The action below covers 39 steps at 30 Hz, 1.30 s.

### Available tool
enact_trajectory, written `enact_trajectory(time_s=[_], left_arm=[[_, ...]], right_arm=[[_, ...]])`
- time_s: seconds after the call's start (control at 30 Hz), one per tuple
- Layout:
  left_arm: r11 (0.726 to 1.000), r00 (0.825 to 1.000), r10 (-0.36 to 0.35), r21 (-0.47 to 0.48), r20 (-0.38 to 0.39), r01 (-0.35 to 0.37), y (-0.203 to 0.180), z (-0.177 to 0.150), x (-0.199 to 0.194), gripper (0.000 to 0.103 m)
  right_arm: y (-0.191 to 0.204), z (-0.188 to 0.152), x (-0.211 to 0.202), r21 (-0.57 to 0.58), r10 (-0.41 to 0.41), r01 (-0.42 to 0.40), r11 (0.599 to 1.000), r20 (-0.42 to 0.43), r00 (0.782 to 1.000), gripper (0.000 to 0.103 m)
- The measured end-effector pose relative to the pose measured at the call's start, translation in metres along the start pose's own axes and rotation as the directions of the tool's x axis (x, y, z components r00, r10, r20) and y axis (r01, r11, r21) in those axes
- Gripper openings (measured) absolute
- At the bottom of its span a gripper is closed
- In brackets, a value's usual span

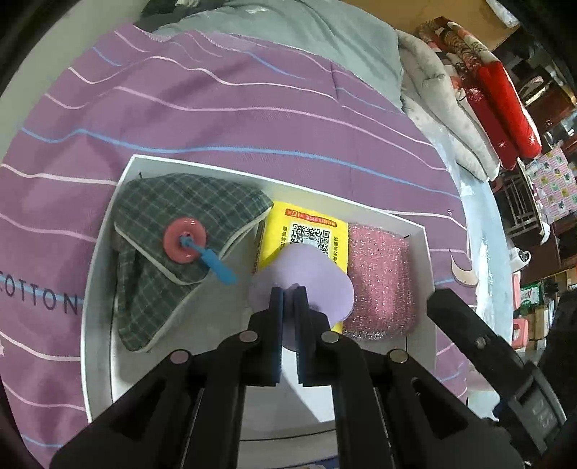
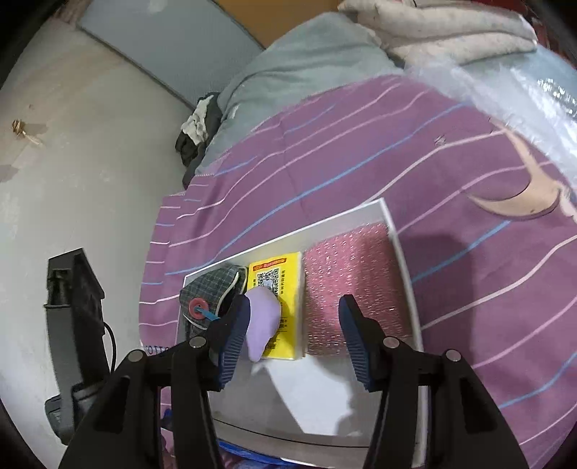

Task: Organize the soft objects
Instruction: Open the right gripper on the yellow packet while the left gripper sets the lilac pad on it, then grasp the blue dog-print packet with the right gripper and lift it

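Note:
A white tray (image 1: 97,252) lies on the purple striped bed sheet. In it lie a grey plaid cloth (image 1: 173,223) with a red ring and blue tag, a yellow sponge pack (image 1: 306,234) with a QR code, and a pink glitter scrubber (image 1: 382,277). My left gripper (image 1: 288,292) is shut on a flat lilac sponge (image 1: 313,277), held over the yellow pack. In the right wrist view my right gripper (image 2: 294,314) is open and empty above the tray (image 2: 393,231), between the lilac sponge (image 2: 265,324) and the pink scrubber (image 2: 349,274).
Folded grey and red quilts (image 1: 468,101) and a grey blanket (image 1: 306,32) lie at the far side of the bed. Clear plastic sheeting (image 2: 533,90) covers the bed's right side. Grey floor (image 2: 72,162) lies to the left, with a black device (image 2: 72,288) on it.

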<state>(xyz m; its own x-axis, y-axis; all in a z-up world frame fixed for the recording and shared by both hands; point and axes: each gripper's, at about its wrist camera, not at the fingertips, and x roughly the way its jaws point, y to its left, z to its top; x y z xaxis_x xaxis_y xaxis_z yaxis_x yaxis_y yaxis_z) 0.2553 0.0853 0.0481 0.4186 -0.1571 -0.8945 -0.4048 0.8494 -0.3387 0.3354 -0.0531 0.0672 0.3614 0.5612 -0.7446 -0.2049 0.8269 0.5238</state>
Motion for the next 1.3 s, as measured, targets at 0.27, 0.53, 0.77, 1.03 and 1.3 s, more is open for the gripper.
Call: enact_trajectory(time_s=[0.27, 0.53, 0.77, 1.03, 1.3], left_arm=[[0.997, 0.999, 0.05, 0.052, 0.006, -0.051, -0.011, -0.002, -0.004, 0.033], [0.996, 0.998, 0.049, 0.077, 0.045, -0.052, -0.023, -0.014, -0.032, 0.036], [0.993, 0.991, 0.08, 0.075, 0.111, -0.088, -0.035, -0.038, -0.075, 0.036], [0.987, 0.983, 0.143, 0.061, 0.117, -0.151, -0.046, -0.064, -0.108, 0.036], [0.995, 0.987, 0.091, -0.052, 0.132, -0.085, -0.025, -0.099, -0.109, 0.036]], right_arm=[[0.0, -0.006, -0.009, -0.067, -0.027, 0.028, 0.997, 0.008, 1.0, 0.051], [0.004, -0.004, -0.023, -0.024, 0.0, -0.001, 1.0, -0.049, 0.999, 0.051], [0.013, -0.002, -0.056, 0.03, -0.049, 0.053, 0.998, -0.106, 0.993, 0.051], [0.034, -0.011, -0.102, 0.046, 0.01, -0.006, 0.999, -0.079, 0.997, 0.051], [0.017, -0.036, -0.106, 0.083, 0.096, -0.096, 0.992, -0.001, 0.995, 0.051]])
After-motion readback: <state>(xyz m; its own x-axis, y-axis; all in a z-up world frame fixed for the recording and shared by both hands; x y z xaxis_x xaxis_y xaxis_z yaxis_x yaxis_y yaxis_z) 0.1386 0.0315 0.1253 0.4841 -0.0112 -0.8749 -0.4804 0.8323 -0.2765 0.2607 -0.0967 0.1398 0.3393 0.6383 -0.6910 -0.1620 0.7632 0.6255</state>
